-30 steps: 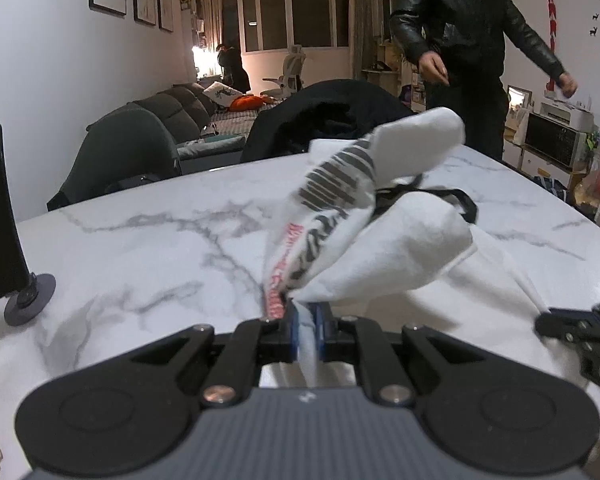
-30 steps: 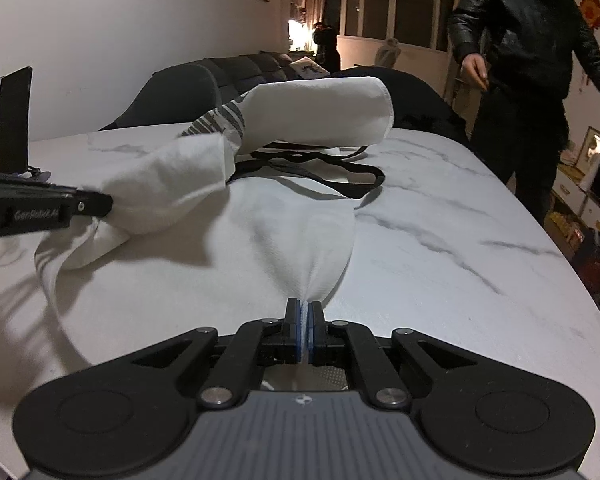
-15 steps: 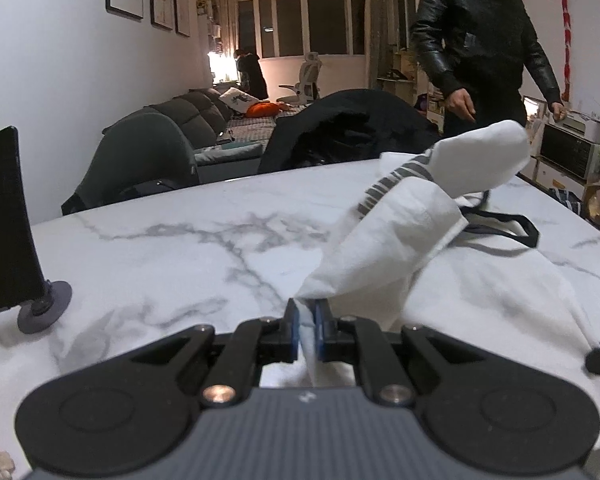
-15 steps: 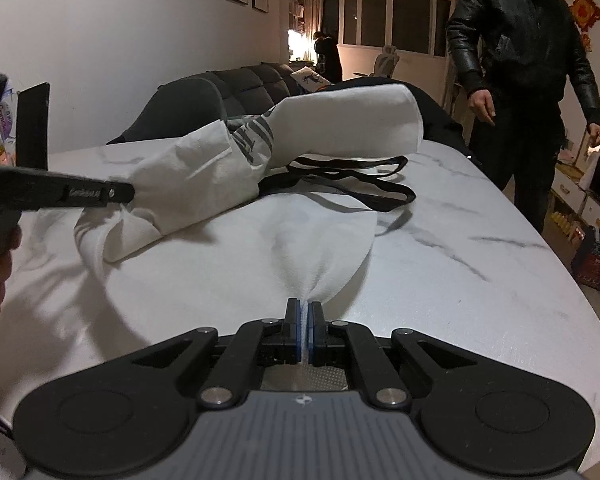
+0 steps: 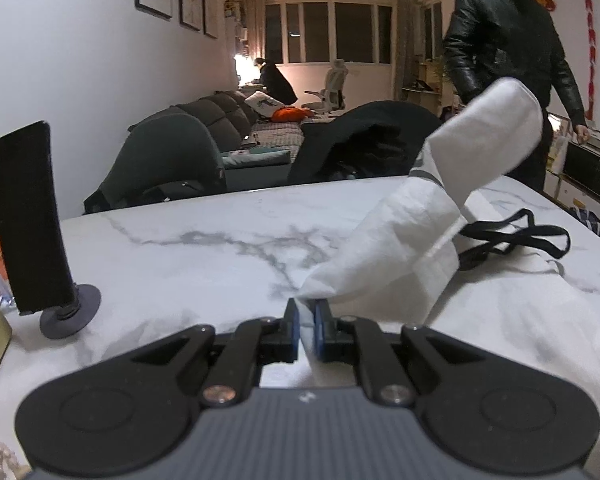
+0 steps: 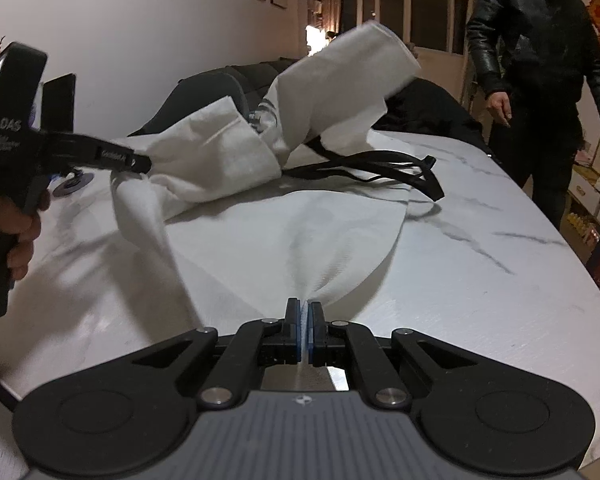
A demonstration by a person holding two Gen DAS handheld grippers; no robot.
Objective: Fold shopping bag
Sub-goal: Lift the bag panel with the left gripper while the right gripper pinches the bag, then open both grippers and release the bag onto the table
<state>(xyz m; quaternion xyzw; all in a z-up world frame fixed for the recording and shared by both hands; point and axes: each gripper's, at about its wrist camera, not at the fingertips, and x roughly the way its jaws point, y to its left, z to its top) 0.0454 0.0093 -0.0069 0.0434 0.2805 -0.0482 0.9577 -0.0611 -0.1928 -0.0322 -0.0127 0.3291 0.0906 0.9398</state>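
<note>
While both grip cloth, white shopping bag [image 6: 300, 240] sprawls on marble desk [image 6: 480, 248].
Left hand-held gripper [image 5: 307, 314] pinches a lifted corner; right hand-held gripper [image 6: 304, 312] clamps the near edge; black handles [image 6: 380, 168] lie beyond it.

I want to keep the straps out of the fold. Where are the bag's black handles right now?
In the right wrist view, the black handles lie on the flat part of the white bag, just beyond and right of its raised fold, toward the far table edge.
</note>
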